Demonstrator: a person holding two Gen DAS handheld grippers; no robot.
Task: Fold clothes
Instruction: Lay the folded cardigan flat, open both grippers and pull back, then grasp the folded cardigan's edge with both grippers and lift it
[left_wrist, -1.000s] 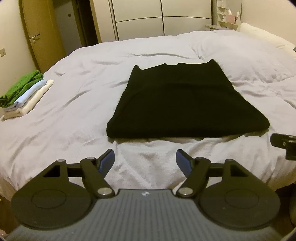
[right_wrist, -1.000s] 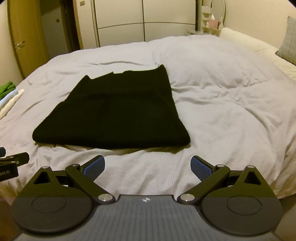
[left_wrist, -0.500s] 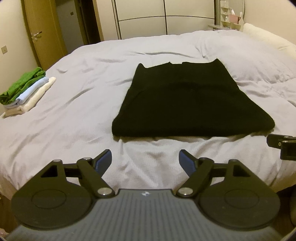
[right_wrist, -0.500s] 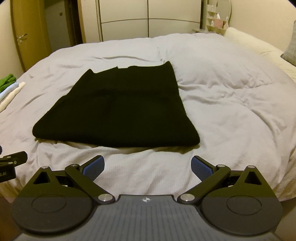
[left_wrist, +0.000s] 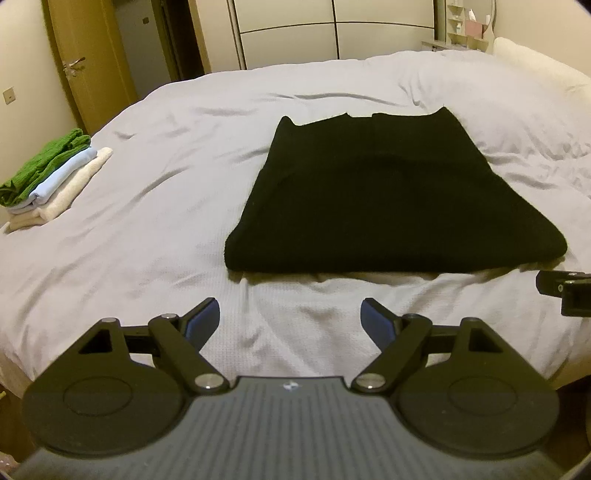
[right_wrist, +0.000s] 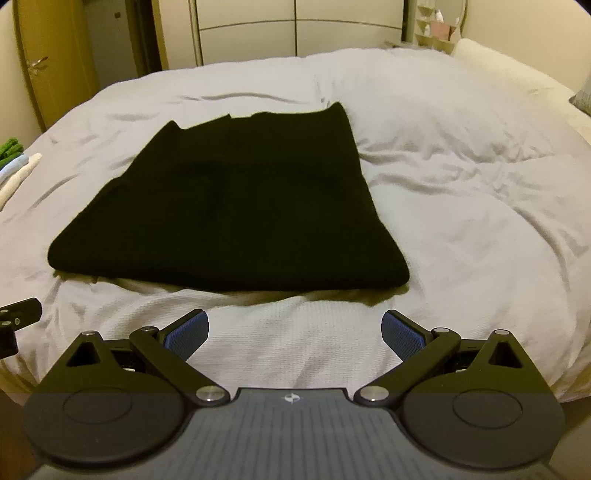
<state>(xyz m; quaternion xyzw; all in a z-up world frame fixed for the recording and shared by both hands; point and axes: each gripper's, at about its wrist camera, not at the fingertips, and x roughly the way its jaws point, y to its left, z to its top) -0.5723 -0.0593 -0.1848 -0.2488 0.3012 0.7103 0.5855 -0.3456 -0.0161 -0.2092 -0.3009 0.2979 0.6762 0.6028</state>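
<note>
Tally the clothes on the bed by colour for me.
Black garment: 1
Green folded item: 1
Light blue folded item: 1
Cream folded item: 1
Total: 4, though the pile's bottom layer is hard to separate.

Bare pale-grey duvet-covered bed (left_wrist: 155, 236) lies along its near edge, before the folded black knit garment (left_wrist: 369, 199); a stack of folded green, blue and cream clothes (left_wrist: 51, 177) occupies the left edge.

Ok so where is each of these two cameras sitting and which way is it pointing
Left wrist: on the left gripper, facing across the bed at the black garment; its open fingers show, the right gripper's tip at right.
Right wrist: on the right gripper, same direction; its open fingers show.
Shared: garment, bed, folded stack, wardrobe.
</note>
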